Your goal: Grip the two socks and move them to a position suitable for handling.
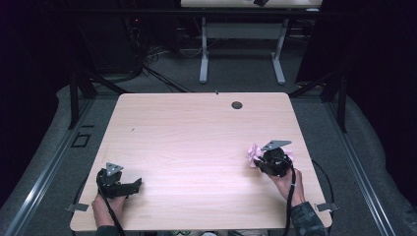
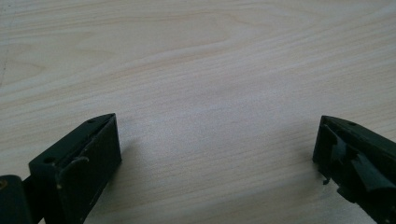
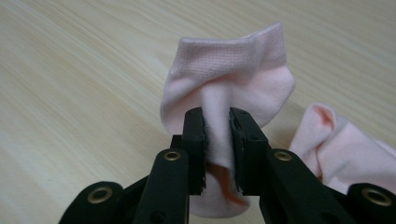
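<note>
Two socks [image 1: 254,153] lie at the table's [image 1: 196,128] right side (one [image 3: 224,88] beside the other [image 3: 345,154]).

Two pink socks, two grippers, one table

One sock [image 3: 224,79] sits at the right of one wooden table [image 1: 196,128], a second sock [image 3: 345,144] just beside it; a left gripper [image 1: 123,187] and right gripper [image 3: 217,126] complete the count.

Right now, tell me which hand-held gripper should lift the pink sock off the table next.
Right. The right hand-held gripper is already shut on the pink sock, fabric pinched between its pads, the second sock beside it. The left hand-held gripper is open over bare table, far across.
</note>
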### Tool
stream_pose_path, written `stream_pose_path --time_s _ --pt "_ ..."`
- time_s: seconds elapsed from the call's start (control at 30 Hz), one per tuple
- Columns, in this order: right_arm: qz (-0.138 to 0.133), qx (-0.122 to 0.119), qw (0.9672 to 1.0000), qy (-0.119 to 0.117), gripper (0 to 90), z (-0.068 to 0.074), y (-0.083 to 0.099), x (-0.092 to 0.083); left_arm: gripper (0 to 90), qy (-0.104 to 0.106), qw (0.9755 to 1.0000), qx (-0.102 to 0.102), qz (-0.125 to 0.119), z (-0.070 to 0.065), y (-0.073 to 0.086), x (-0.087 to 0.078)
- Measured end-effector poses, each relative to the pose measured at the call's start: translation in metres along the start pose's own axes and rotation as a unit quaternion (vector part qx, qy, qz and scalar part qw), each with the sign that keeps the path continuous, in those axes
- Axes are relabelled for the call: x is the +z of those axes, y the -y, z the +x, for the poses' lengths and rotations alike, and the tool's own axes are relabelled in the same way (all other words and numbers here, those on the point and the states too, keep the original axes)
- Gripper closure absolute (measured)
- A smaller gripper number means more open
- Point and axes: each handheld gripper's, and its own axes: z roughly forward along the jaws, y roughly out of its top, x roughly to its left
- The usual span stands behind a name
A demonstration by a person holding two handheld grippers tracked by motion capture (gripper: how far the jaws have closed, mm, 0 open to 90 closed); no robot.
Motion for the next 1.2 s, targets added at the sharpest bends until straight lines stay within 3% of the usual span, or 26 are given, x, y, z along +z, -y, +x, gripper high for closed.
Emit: stream_pose_path --time_s 0.13,0.17,0.23,0.4,0.63,0.67,0.7,0.77,0.9,1.07,1.13,1.2 --pt "-0.021 -0.015 0.9994 -0.023 77.0 0.016 -0.008 -0.014 0.8 0.0 1.0 0.0 0.0 0.0 0.0 0.0" --pt "-0.022 -0.028 0.9985 -0.042 77.0 0.028 -0.012 -0.021 0.8 0.0 1.0 0.0 0.0 0.0 0.0 0.0" --pt "-0.023 -0.034 0.998 -0.048 76.9 0.032 -0.013 -0.022 0.8 0.0 1.0 0.0 0.0 0.0 0.0 0.0" --pt "-0.024 -0.061 0.9933 -0.095 76.9 0.064 -0.017 -0.027 0.7 0.0 1.0 0.0 0.0 0.0 0.0 0.0" --pt "0.006 -0.098 0.9824 -0.159 76.7 0.107 -0.011 -0.008 0.8 0.0 1.0 0.0 0.0 0.0 0.0 0.0" --pt "0.014 -0.106 0.9793 -0.172 76.6 0.117 -0.007 -0.001 0.8 0.0 1.0 0.0 0.0 0.0 0.0 0.0" --pt "0.014 -0.106 0.9793 -0.172 76.6 0.117 -0.007 -0.001 0.8 0.0 1.0 0.0 0.0 0.0 0.0 0.0" --pt "0.027 -0.113 0.9757 -0.186 76.4 0.125 -0.003 0.008 0.7 0.0 1.0 0.0 0.0 0.0 0.0 0.0" --pt "0.045 -0.126 0.9733 -0.186 75.9 0.133 0.002 0.015 0.8 0.0 1.0 0.0 0.0 0.0 0.0 0.0" --pt "0.058 -0.13 0.9733 -0.18 73.7 0.138 0.008 0.023 0.8 0.0 1.0 0.0 0.0 0.0 0.0 0.0" --pt "0.067 -0.133 0.9728 -0.178 70.7 0.138 0.011 0.025 0.7 0.0 1.0 0.0 0.0 0.0 0.0 0.0" --pt "0.075 -0.135 0.9726 -0.174 60.9 0.137 0.012 0.025 0.8 0.0 1.0 0.0 0.0 0.0 0.0 0.0"
